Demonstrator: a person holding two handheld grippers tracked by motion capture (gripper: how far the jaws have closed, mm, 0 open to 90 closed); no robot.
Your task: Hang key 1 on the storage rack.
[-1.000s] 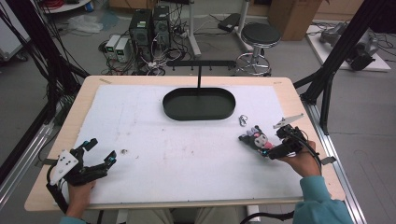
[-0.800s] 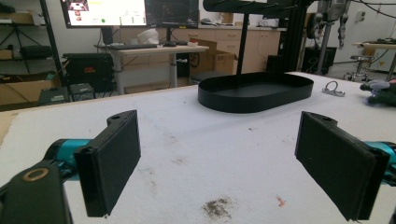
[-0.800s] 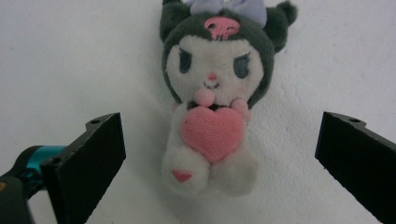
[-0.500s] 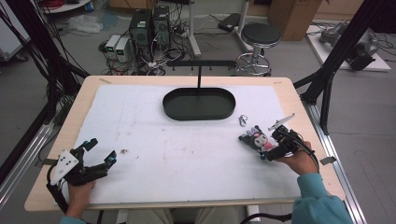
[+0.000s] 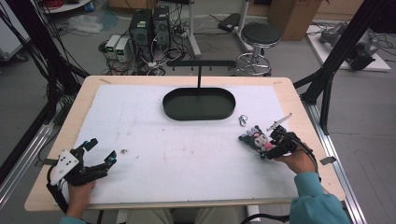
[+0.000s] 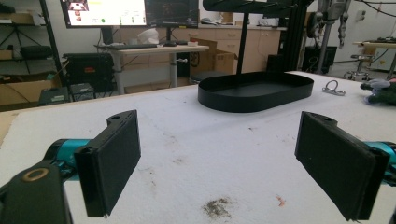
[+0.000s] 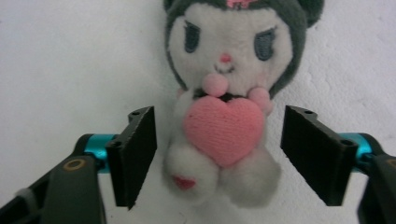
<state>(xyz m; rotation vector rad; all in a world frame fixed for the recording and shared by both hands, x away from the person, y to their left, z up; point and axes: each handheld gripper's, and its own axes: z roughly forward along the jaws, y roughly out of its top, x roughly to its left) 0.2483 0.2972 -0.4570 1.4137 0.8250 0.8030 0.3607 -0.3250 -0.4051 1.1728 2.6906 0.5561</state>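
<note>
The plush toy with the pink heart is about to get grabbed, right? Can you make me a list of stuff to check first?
1. Plush toy sits between the jaws of the right gripper: ok.
2. Pads pressing on it: not ok. The jaws have just been closing, but a gap shows on both sides.
3. Toy centred: ok, its body and heart lie about midway between the pads.
4. Toy lies flat on the white mat, face up: ok.
5. Left gripper out of the way: ok, open at the other side of the table.
6. Metal clip clear of the toy: ok, it lies apart, toward the black tray.
</note>
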